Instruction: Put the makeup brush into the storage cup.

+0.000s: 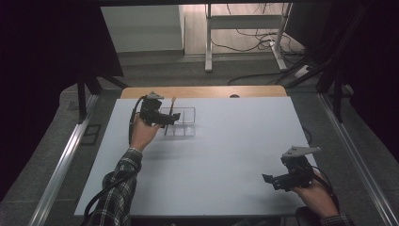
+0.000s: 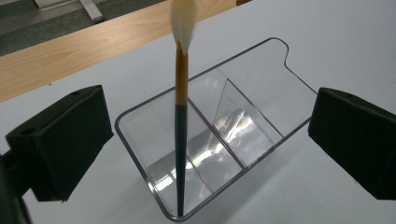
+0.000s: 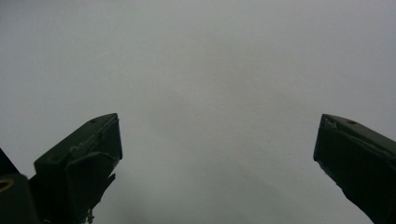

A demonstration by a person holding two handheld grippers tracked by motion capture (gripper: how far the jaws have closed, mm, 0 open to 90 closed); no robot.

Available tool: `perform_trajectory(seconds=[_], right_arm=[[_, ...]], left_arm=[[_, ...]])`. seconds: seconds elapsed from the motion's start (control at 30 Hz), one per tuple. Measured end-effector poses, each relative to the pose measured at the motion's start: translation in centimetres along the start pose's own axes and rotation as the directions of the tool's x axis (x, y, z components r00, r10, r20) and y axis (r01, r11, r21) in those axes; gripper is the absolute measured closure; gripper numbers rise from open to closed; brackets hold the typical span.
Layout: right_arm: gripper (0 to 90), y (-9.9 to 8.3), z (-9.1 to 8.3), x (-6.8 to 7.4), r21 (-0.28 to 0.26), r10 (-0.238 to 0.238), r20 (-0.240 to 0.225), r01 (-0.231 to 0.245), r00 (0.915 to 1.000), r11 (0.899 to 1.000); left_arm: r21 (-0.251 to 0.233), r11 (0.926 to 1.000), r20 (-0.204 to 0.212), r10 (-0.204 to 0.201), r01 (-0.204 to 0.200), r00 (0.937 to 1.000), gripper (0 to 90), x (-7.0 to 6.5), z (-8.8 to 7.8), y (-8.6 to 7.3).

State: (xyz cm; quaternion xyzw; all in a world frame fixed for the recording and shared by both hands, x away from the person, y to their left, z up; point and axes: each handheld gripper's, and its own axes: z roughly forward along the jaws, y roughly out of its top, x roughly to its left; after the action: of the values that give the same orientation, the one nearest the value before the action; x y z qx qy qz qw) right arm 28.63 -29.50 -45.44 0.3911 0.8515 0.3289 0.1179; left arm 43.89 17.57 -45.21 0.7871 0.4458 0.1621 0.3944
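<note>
Left tongs (image 2: pixel 205 140) open, brush (image 2: pixel 181 140) in organizer (image 2: pixel 280 93)

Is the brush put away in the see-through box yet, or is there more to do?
Looks done: the brush stands in the end compartment of the clear box, leaning on its rim. The left gripper has its jaws wide open on either side, not touching it. The right gripper waits open over bare table. Probably only pulling the left gripper away remains.

Orange-and-black brush (image 2: pixel 181 121) with white tip, clear organizer (image 2: pixel 261 126), plaid sleeve (image 1: pixel 117 188).
</note>
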Motion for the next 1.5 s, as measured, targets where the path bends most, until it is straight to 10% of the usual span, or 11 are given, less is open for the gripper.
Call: perform_trajectory(seconds=[1.5], right_arm=[[0.2,0.0,-0.1,0.2,-0.004,-0.005,0.001,0.005,1.0,1.0]], left_arm=[[-0.02,0.9984,0.089,0.055,-0.053,0.9945,0.0,-2.4,-2.3,-1.0]])
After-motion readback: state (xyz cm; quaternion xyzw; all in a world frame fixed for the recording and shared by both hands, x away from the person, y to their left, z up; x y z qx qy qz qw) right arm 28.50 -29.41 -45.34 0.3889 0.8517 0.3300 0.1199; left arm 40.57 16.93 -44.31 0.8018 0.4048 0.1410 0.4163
